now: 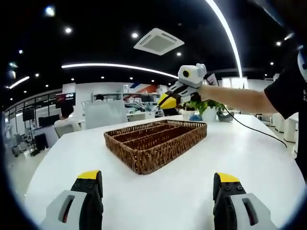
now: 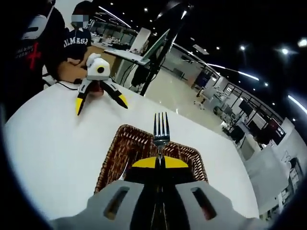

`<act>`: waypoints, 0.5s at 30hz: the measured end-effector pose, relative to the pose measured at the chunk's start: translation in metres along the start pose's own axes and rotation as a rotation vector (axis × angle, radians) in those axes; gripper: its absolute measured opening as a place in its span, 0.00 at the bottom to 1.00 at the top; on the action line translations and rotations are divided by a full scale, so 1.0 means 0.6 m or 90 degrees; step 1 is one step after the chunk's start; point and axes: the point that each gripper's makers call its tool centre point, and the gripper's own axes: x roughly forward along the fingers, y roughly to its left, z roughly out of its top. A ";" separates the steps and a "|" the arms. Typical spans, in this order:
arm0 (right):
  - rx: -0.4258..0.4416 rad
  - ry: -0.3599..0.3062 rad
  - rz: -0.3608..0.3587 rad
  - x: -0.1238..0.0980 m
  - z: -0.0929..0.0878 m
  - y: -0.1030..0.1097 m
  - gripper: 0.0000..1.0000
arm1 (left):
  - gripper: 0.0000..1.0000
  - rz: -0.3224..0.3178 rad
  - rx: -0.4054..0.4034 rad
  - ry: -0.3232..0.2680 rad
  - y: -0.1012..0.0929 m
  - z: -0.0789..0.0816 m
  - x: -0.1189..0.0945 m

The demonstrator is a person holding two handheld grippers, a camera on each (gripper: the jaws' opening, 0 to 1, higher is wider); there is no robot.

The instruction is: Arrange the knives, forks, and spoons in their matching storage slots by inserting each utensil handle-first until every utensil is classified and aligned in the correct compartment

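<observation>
Right gripper [image 2: 159, 162] jaws clamp fork [image 2: 161, 129] over basket [image 2: 111, 160] | left gripper [image 1: 158, 184] jaws apart

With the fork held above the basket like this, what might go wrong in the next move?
1. The right gripper holds the fork tines-forward over the wicker basket; going in this way would not be handle-first.
2. The basket's slots are narrow, so the fork may catch on a divider or land in the wrong compartment.
3. The grip is near the fork's neck, so it may pivot.
</observation>
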 end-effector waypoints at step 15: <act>0.014 0.023 0.007 0.038 -0.041 -0.049 0.00 | 1.00 -0.003 -0.007 0.000 -0.002 0.001 0.002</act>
